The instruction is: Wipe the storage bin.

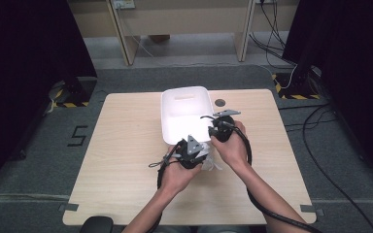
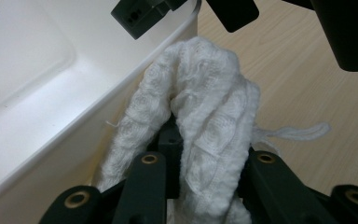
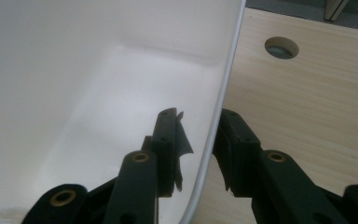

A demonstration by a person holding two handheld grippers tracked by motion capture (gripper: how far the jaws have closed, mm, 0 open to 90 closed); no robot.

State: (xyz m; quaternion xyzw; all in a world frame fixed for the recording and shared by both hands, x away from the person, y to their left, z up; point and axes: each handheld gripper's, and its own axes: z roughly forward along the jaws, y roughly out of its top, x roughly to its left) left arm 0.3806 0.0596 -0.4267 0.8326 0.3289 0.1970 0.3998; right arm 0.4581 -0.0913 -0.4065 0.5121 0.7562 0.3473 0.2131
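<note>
A white plastic bin (image 1: 184, 114) stands at the middle back of the wooden table (image 1: 126, 160). Just off its near right corner my left gripper (image 1: 201, 154) is shut on a white knitted cloth (image 1: 212, 162). In the left gripper view the cloth (image 2: 205, 79) bulges up between the jaws (image 2: 209, 149), pressed against the bin's outer wall (image 2: 51, 93). My right gripper (image 1: 210, 131) sits at the bin's right side. In the right gripper view its jaws (image 3: 198, 126) straddle the bin's wall (image 3: 74, 70), one inside and one outside, shut on it.
A round cable hole (image 1: 220, 102) lies in the table just right of the bin, and it shows again (image 3: 281, 47) in the right gripper view. Black cables trail from both grippers toward the near edge. Dark curtains and floor cables surround the table.
</note>
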